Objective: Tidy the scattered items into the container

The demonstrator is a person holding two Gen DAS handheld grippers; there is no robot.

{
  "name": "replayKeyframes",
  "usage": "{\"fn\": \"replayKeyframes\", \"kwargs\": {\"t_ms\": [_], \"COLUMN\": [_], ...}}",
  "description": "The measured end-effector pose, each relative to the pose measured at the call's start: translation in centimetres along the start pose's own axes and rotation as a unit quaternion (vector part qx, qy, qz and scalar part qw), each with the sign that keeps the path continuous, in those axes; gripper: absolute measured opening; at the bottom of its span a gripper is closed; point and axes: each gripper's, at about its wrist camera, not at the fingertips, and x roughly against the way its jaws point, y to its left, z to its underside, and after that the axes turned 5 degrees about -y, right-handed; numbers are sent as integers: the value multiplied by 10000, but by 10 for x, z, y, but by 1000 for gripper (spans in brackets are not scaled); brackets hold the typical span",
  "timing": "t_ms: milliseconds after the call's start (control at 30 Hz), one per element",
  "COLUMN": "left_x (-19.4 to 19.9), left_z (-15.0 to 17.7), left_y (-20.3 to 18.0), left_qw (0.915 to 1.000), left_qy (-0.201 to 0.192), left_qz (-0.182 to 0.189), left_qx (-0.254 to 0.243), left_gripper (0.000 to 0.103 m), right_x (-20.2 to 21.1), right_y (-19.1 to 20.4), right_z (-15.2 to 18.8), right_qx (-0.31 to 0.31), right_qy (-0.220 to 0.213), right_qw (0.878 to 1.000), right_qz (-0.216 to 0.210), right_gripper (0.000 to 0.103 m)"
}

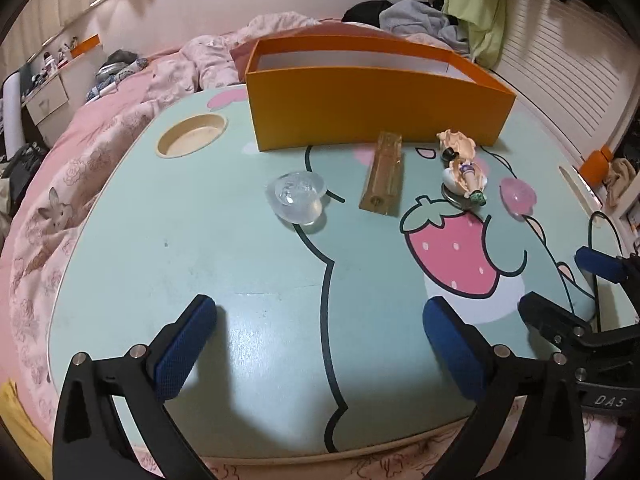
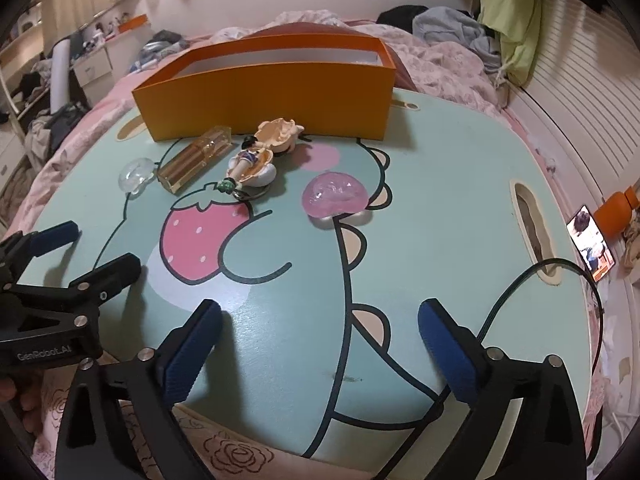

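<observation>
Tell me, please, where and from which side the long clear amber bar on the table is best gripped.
Grip the amber bar across its narrow width near the middle, coming down from above. It lies flat with long, straight, parallel sides that suit the pads. The clear heart and the figurine flank it but stand apart, probably leaving finger room. The open left gripper sits nearer in line with it.

Dim, warm indoor light from overhead casts soft shadows on the table (image 1: 168, 240) just ahead of both sets of jaws, with a pale sheen between them; fisheye distortion bends the edges, corners vignette black, and far background softens.
</observation>
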Motion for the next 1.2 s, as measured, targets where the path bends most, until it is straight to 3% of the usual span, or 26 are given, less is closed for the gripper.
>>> {"fn": "replayKeyframes", "kwargs": {"t_ms": [433,467,500,567,733,867,1067,1133,1167,1200], "left_x": [-1,-1,-1,-1,-2,-1,-1,-2,-2,-1], "left_z": [-1,-2,-2,-2,-3,-3,-2,-2,-2,-2], "left_y": [1,1,1,1,2,1,2,2,2,2], "left_qw": [10000,10000,10000,10000,10000,10000,10000,10000,10000,10000], "left_qy": [-21,-21,-23,-24,-27,-35,-41,-43,-42,-51], "left_qz": [24,23,23,26,28,37,42,38,26,21], "left_qx": [-17,-15,-16,-14,-14,-11,-5,-7,-9,-18], "left_gripper": [103,103,103,103,103,103,103,103,103,103], "right_x": [0,2,5,11,15,13,-19,-32,-34,-34], "right_y": [-2,-5,-9,-22,-39,-27,-6,-7,-11,-13], "right_z": [0,0,0,0,-13,-35,-55,-56,-54,-54], "right_qx": [-42,-138,-231,-563,-924,-509,33,35,-41,-81], "right_qy": [-29,-111,-189,-336,-549,-711,-408,-189,-184,-202], "right_qw": [10000,9997,9993,9966,9934,9960,9990,9995,9997,9997], "right_qz": [-39,-137,-223,-495,-388,-156,181,259,153,84], "right_gripper": [101,97,84,75,73,73,66,53,40,37]}}
